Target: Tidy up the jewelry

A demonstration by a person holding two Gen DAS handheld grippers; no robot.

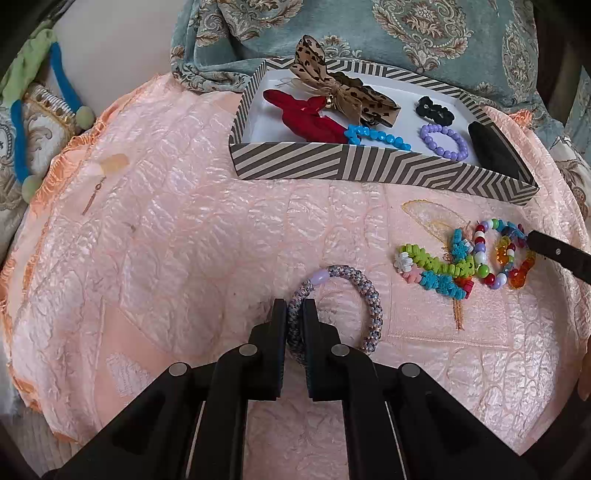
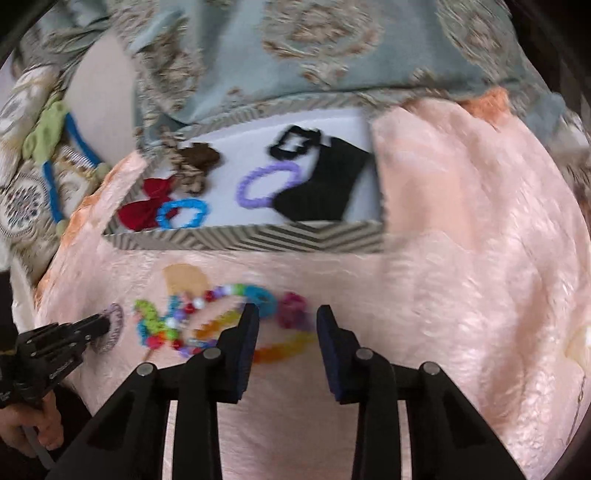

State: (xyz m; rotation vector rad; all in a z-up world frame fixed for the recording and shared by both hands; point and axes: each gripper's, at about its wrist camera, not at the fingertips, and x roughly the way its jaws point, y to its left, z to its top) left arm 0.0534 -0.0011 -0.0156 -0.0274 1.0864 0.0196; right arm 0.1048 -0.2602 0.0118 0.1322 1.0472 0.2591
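My left gripper point(image 1: 294, 314) is shut on a grey-purple braided bracelet point(image 1: 365, 295) that rests on the peach cloth; the right wrist view shows this grip at the far left. My right gripper point(image 2: 288, 314) stands over a heap of colourful bead bracelets point(image 2: 177, 321) with its jaws apart. A pink bead cluster point(image 2: 293, 308) and an orange bead strand point(image 2: 288, 345) lie between its fingers, but the blur hides any contact. The heap point(image 1: 461, 258) lies right of the braided one. A striped box point(image 1: 369, 170) behind holds bows, bead bracelets and black hair ties.
A peach quilted cloth point(image 1: 184, 258) covers the work surface. Behind the box lies a teal patterned cushion point(image 1: 406, 33). A small gold earring point(image 1: 92, 195) rests at the cloth's left edge. A green and blue cord point(image 1: 18, 122) lies off the cloth.
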